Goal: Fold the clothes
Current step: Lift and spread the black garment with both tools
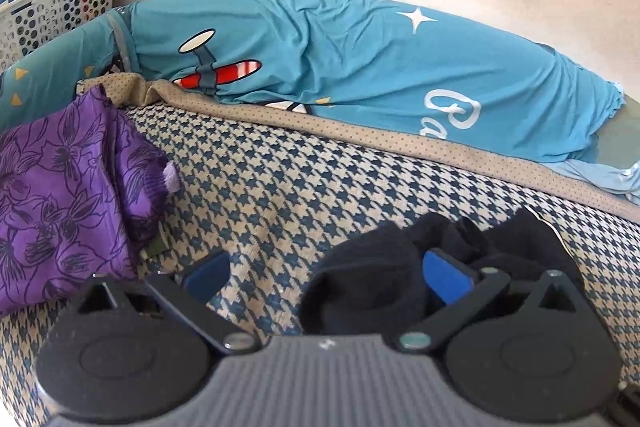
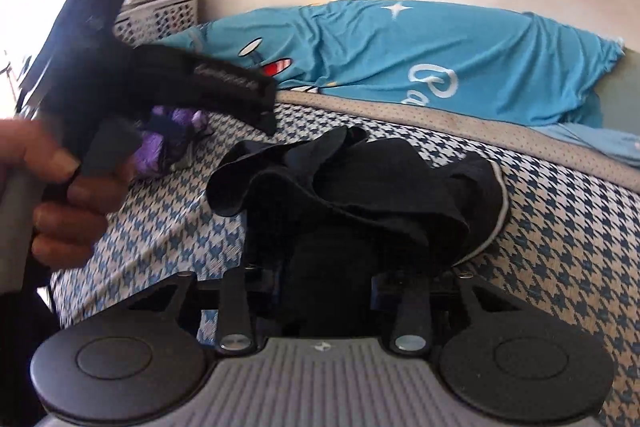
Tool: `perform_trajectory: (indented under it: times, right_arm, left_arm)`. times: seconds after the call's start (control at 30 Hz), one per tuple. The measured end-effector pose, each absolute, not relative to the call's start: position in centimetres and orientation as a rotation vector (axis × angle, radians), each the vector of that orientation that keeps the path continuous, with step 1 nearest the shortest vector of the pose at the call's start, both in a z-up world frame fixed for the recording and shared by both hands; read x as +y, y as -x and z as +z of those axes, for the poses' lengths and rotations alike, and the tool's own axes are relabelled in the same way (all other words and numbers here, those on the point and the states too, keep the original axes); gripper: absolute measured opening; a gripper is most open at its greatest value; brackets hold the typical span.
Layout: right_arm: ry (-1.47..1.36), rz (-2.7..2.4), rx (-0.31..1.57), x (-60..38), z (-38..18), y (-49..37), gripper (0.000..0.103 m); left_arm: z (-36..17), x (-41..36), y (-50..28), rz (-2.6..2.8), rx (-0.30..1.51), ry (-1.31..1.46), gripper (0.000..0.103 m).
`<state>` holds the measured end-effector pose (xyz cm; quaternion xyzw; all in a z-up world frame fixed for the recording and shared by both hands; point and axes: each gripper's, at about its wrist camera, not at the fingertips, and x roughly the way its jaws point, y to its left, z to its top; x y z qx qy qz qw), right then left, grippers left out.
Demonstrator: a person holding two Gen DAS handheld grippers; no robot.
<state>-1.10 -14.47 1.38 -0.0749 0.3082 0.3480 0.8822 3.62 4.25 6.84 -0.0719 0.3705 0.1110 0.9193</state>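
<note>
Left wrist view, surface: houndstooth bed cover (image 1: 304, 187); left gripper (image 1: 324, 273) jaws spread, black garment (image 1: 460, 259) beside one pad.
Right wrist view: black garment (image 2: 360, 179) — soft, light, limp — bunched; right gripper (image 2: 328, 291) jaws pinching it. Grip the hem.

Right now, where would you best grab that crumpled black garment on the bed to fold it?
Probably at the raised, loose fold on its left edge, coming in from the near side. That flap stands up off the checked bedcover, so gripper fingers can slip around it. The black garment is bunched, so its flat edges are hidden.
</note>
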Motion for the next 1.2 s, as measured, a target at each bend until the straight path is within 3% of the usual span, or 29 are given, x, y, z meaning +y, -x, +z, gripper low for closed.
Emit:
perform_trajectory:
  times: [0.3, 0.47, 1.0, 1.07, 1.2]
  right_arm:
    - [0.292, 0.876, 0.649, -12.7, 0.3, 4.9, 0.037]
    - [0.277, 0.896, 0.691, -13.5, 0.8, 5.1, 0.045]
    - [0.003, 0.739, 0.782, -21.5, 3.3, 2.1, 0.060]
    - [-0.065, 0.697, 0.813, -22.4, 3.0, 1.3, 0.066]
    - [-0.255, 0.648, 0.877, -24.0, 2.2, -1.2, 0.068]
  left_arm:
    - [5.3, 1.0, -3.6, 0.089, 0.809, 0.034, 0.103]
    - [3.6, 0.8, -3.9, 0.111, 0.877, -0.019, 0.103]
    - [2.9, 3.6, -4.5, 0.209, 0.958, 0.016, 0.103]
    - [2.9, 3.5, -4.5, 0.217, 0.960, -0.004, 0.103]
    - [2.9, 3.5, -4.4, 0.215, 0.960, -0.008, 0.103]
